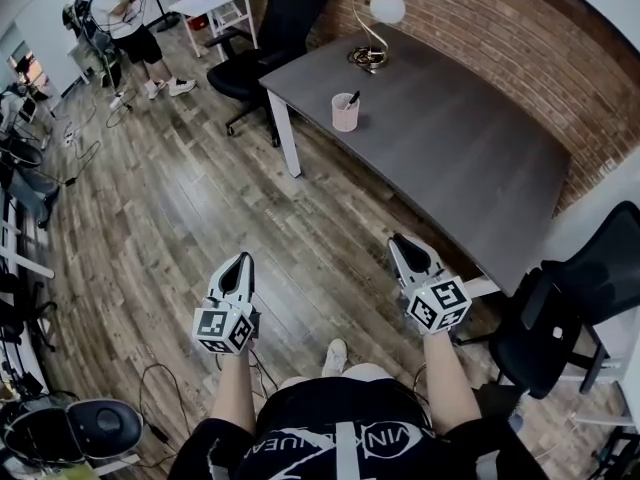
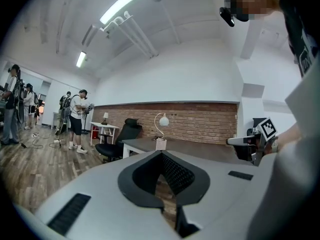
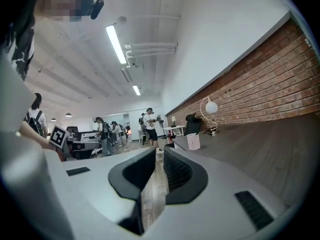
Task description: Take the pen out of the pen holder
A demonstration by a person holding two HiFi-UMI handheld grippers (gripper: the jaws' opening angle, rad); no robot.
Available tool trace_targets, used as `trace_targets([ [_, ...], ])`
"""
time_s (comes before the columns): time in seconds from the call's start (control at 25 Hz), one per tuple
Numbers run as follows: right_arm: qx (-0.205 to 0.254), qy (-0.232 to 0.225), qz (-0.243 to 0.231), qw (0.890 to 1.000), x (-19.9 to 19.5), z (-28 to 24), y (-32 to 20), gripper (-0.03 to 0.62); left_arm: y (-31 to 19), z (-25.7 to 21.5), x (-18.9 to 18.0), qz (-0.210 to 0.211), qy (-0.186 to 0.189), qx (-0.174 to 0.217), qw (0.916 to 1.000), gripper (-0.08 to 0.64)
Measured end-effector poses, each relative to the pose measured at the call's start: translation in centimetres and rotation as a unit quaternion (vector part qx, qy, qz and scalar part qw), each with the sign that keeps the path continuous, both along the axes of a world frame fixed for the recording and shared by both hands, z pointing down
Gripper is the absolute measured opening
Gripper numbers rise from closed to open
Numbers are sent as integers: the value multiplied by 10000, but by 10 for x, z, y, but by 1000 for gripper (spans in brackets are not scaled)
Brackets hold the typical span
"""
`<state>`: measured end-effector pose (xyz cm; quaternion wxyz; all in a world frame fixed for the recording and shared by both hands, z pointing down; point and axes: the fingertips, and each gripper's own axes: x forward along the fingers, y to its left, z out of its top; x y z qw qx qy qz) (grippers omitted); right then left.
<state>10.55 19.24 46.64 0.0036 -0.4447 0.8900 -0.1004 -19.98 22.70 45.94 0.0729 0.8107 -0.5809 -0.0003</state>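
- Toward the far end of the counter (image 1: 450,158), a little in from its front edge, the pen holder (image 1: 345,114) stands upright. The pen (image 1: 353,98) leans inside it, and its top pokes above the rim.
- Beyond the holder, nearer the far edge, stands a lamp (image 1: 372,28). I can make out nothing else on the counter.
- You are standing on the wooden floor (image 1: 180,198), well apart from the counter's front edge. Both grippers are held level in front of you, and neither is over the counter.
- Your left gripper (image 1: 240,260) has its jaws drawn to a point with the tips meeting, and nothing is between them.
- Your right gripper (image 1: 401,241) has its jaws all but together. Only a thin slit of floor shows through, and it holds nothing.
- As I judge it, no part of the task is done: the pen sits in the holder, untouched.
- What is left is to close the distance, open one pair of jaws and pinch the part of the pen above the rim. Then lift it straight up and clear.
- The holder looks light and may tip or ride up with the pen, so the other gripper could steady it.
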Motion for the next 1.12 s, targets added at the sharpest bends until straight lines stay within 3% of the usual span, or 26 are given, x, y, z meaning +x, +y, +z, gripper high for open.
trace_targets([
  [0.48, -84, -158, -28, 9998, 8, 5, -62, 152, -65, 8, 6, 18, 105, -68, 9999, 12],
  [1.12, -314, -382, 90, 9987, 9, 20, -88, 195, -92, 27, -8, -46, 130, -243, 9996, 12],
])
